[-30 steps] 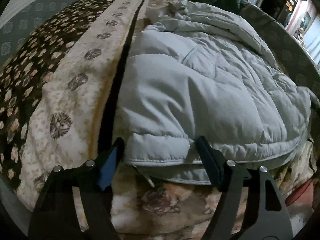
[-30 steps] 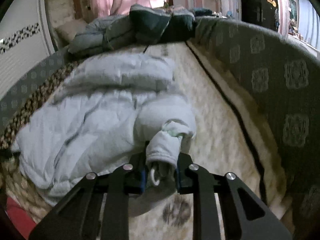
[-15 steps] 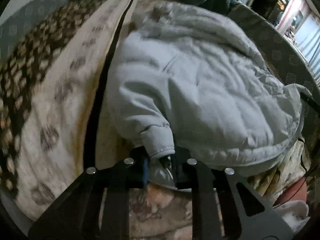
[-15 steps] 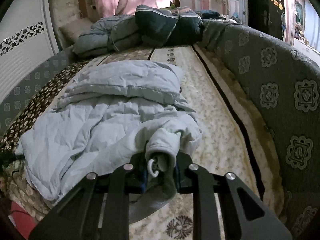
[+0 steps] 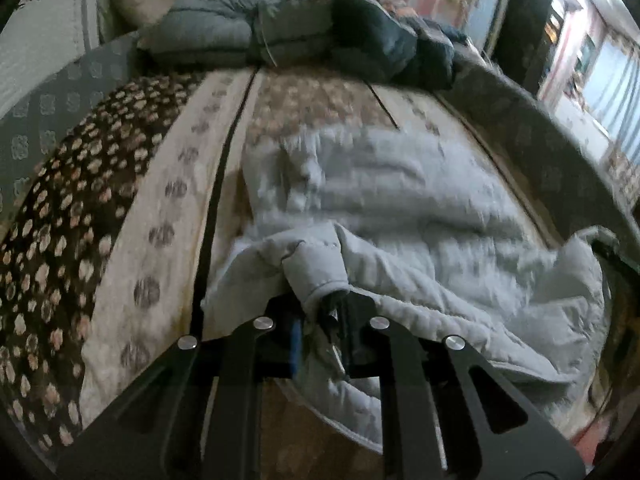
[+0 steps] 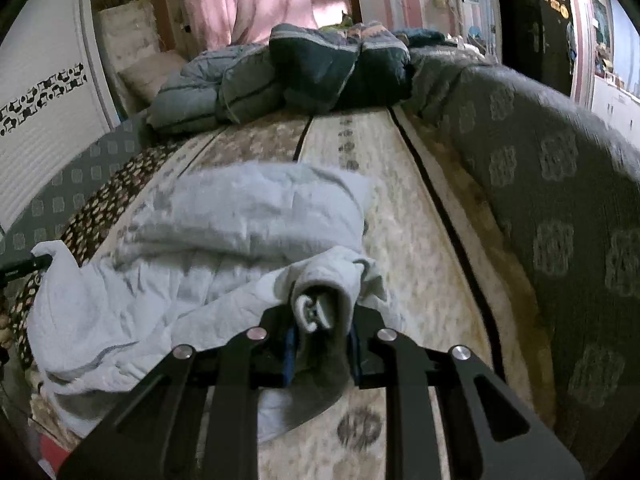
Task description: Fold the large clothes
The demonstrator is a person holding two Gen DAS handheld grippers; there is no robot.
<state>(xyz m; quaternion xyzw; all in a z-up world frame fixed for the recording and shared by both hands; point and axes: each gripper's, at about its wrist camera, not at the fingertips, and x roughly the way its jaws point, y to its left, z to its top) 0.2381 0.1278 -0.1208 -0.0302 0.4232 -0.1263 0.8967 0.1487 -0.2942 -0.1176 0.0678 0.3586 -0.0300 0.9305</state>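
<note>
Both sleeve cuffs gripped, ready to fold inward.
The pale grey quilted puffer jacket (image 5: pixel 420 216) lies mid-frame on the floral-patterned bed (image 5: pixel 168 208); left gripper (image 5: pixel 322 314) and right gripper (image 6: pixel 322 320) each clamp a cuff, probably to be crossed over the body next.

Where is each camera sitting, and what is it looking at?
Left wrist: sits on the left claw, looking up the bed over the grey jacket; its black fingers pinch a cuff.
Right wrist: sits on the right claw, facing the same way; its fingers pinch the other cuff.
Both share the jacket and the folded pile.
</note>
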